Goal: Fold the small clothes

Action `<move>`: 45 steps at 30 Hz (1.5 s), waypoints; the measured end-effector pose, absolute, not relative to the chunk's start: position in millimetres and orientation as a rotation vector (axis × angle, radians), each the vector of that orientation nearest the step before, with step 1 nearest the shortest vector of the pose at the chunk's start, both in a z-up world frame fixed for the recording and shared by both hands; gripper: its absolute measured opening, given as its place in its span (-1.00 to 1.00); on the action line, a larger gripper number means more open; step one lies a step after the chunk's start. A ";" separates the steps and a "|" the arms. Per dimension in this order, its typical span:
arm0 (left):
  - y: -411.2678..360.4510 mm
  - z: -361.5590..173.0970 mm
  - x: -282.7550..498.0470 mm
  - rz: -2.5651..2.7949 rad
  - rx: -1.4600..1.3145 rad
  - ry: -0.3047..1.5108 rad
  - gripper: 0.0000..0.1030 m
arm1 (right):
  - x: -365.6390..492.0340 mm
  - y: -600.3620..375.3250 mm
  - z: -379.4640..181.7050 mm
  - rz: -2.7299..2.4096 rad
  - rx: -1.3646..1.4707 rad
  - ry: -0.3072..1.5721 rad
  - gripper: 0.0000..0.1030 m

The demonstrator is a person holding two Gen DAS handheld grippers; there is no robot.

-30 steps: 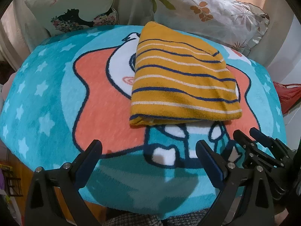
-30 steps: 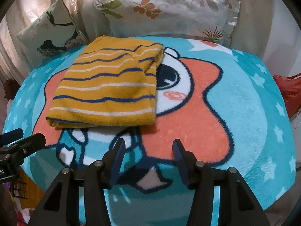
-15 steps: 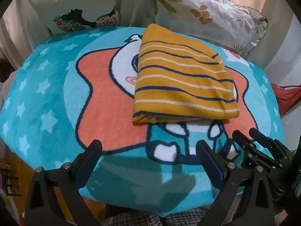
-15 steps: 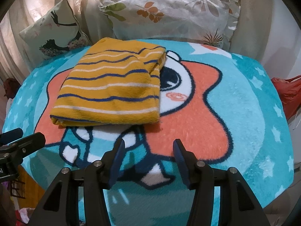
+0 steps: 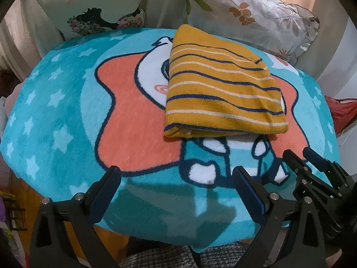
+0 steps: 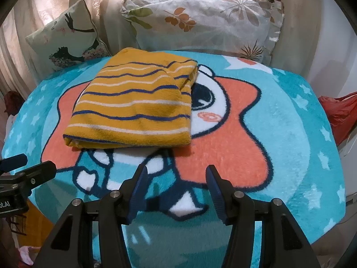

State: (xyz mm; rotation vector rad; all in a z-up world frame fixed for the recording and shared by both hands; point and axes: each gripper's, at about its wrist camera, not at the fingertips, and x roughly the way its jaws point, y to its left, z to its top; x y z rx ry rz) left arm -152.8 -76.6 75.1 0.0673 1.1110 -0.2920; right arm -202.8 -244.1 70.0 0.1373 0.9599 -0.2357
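A folded yellow garment with blue and white stripes [image 5: 221, 91] lies flat on a teal cartoon blanket [image 5: 55, 116]; it also shows in the right wrist view [image 6: 136, 107]. My left gripper [image 5: 176, 183] is open and empty, hovering over the blanket's near edge, short of the garment. My right gripper [image 6: 176, 181] is open and empty, also near the front edge, below the garment's right corner. The right gripper shows at the lower right of the left wrist view [image 5: 312, 167]; the left gripper shows at the left edge of the right wrist view [image 6: 24, 169].
Two pillows lean against the curtain at the back: a pale one with a dark figure print [image 5: 96, 6] and a leaf-patterned one [image 5: 252, 13]. A red bag [image 6: 339, 114] sits off the right side. The blanket [image 6: 290, 134] drops off at its front edge.
Both grippers have pulled back and risen slightly from the garment, which looks farther away. The garment lies still and both stay open.
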 end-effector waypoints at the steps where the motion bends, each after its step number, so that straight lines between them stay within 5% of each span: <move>1: -76.7 75.2 -152.8 -0.291 0.067 1.111 0.93 | -202.9 -244.1 70.0 -0.234 0.137 0.959 0.15; 45: -84.1 55.2 -138.4 -0.281 0.082 1.179 0.93 | -191.3 -253.3 65.1 -0.263 0.126 0.965 0.23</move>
